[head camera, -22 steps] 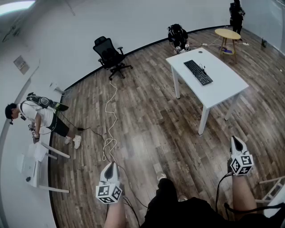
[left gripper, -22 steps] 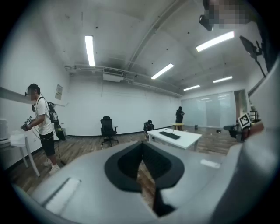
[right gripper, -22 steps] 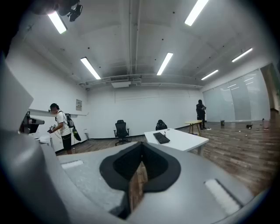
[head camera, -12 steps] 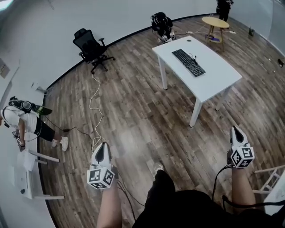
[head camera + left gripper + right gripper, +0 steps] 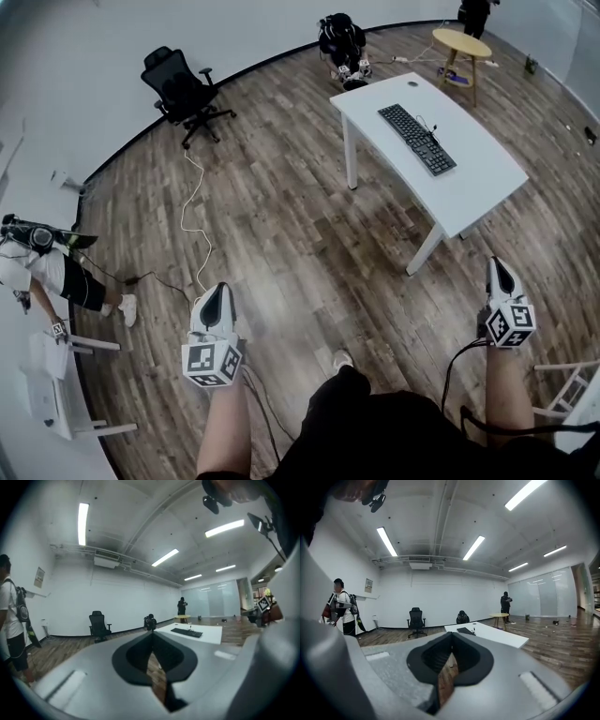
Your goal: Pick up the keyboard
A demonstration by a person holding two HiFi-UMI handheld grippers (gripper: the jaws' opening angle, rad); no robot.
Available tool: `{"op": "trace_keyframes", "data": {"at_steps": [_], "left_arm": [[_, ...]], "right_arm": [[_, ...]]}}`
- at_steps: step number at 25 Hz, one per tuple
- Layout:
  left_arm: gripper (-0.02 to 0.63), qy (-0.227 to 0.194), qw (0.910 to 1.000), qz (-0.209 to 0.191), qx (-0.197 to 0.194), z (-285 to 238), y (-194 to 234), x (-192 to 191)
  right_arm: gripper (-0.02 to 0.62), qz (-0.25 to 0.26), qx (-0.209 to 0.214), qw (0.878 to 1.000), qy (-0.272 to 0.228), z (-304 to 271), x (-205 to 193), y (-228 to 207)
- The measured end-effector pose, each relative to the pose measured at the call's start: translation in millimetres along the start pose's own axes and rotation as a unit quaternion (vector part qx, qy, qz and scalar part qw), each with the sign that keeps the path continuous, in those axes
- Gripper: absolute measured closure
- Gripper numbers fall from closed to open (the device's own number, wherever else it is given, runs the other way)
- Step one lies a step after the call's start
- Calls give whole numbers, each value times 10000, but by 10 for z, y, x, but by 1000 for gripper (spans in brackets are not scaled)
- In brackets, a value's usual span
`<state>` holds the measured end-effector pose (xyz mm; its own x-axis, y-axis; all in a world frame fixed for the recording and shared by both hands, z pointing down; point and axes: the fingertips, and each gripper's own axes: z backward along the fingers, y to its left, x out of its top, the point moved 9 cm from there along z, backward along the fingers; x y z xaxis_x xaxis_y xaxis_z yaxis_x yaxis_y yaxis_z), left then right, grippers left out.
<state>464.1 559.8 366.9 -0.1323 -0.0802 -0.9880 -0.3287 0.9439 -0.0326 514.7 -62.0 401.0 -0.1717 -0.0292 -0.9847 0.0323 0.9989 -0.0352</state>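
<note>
Wood-floored room, white table (image 5: pixel 478 183) well ahead
Keyboard (image 5: pixel 418 139) lies untouched on it; left gripper (image 5: pixel 218 292) and right gripper (image 5: pixel 497 269) both closed, empty; approach and pickup remain.

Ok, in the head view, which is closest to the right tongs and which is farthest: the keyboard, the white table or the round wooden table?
Counting from the right tongs, which are shut and empty:
1. white table, just ahead, a little to the left.
2. keyboard, lying on that table, toward its far half.
3. round wooden table, past the white table, near the far wall.
</note>
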Motion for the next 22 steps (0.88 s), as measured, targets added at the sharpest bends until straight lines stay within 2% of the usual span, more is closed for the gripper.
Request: {"op": "trace_keyframes", "data": {"at_steps": [6,13,17,22], "left_arm": [[601,-213,9997,16,-151,-616,396,84],[601,-105,9993,-85,-354,-989,608,131],[601,-138,9993,-165,-307,-1161,757,178],[601,-105,9999,-90,-50,-1381,954,155]], "right_arm": [[594,-76,-157,9995,-278,-533,220,215],[594,-154,-207,9996,-73,-832,25,380],[594,-103,-137,9998,-116,-1107,84,394],[594,-113,-150,9996,-222,-1579,174,330]]}}
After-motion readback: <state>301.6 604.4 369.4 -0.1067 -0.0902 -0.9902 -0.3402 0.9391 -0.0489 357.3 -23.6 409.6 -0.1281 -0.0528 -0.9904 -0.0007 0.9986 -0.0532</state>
